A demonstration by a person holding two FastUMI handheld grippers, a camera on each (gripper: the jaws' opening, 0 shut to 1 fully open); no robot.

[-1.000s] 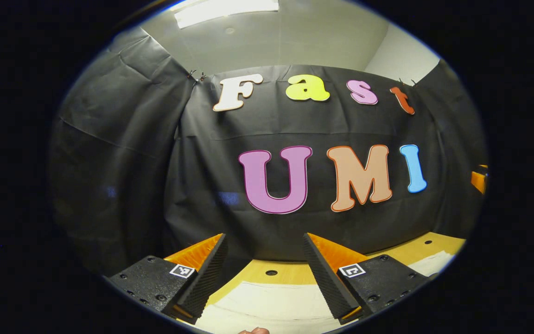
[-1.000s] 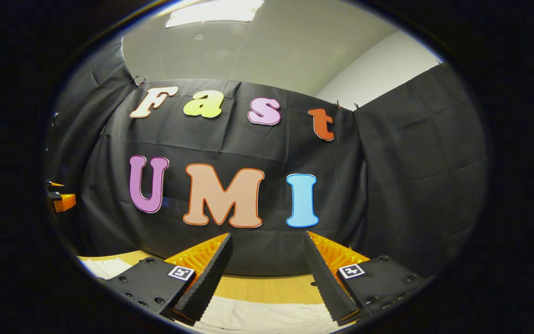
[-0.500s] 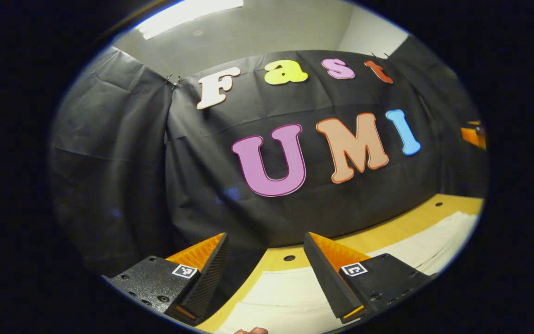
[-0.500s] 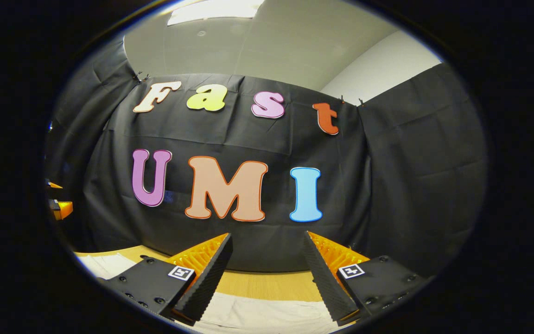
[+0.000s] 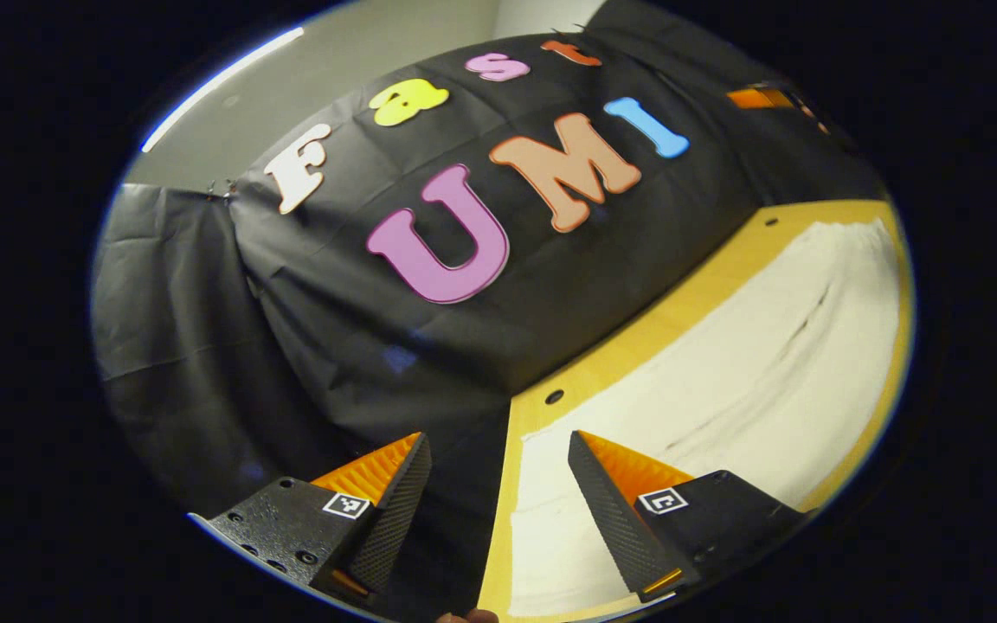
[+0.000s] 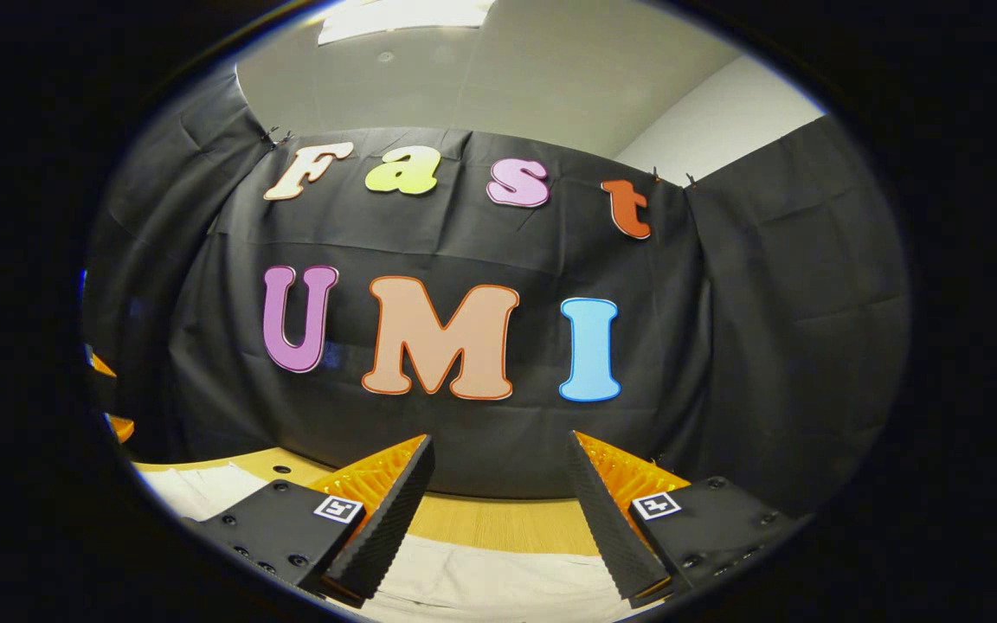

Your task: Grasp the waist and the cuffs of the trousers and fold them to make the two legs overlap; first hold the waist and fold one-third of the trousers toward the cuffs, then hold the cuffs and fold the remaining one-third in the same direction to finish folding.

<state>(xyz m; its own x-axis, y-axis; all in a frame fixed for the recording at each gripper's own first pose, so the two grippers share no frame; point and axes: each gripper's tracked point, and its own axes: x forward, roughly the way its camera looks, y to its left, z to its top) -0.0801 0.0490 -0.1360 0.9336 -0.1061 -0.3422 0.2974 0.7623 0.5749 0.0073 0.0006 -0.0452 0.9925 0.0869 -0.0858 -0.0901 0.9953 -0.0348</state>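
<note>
Jaws of left gripper (image 5: 498,484) and right gripper (image 6: 498,484) spread, released; trousers (image 5: 723,346) flat on table (image 5: 637,333) below both.

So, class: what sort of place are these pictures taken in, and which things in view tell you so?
Probably an indoor recording booth: black cloth hangs as walls under a plain ceiling, and a wooden table holds pale trousers, with both grippers open above it.

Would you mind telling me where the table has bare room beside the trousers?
A bare strip of table runs between the trousers and the booth wall, another along the trousers' other long edge. The middle is covered by cloth. Both grippers' fingers are open.
</note>
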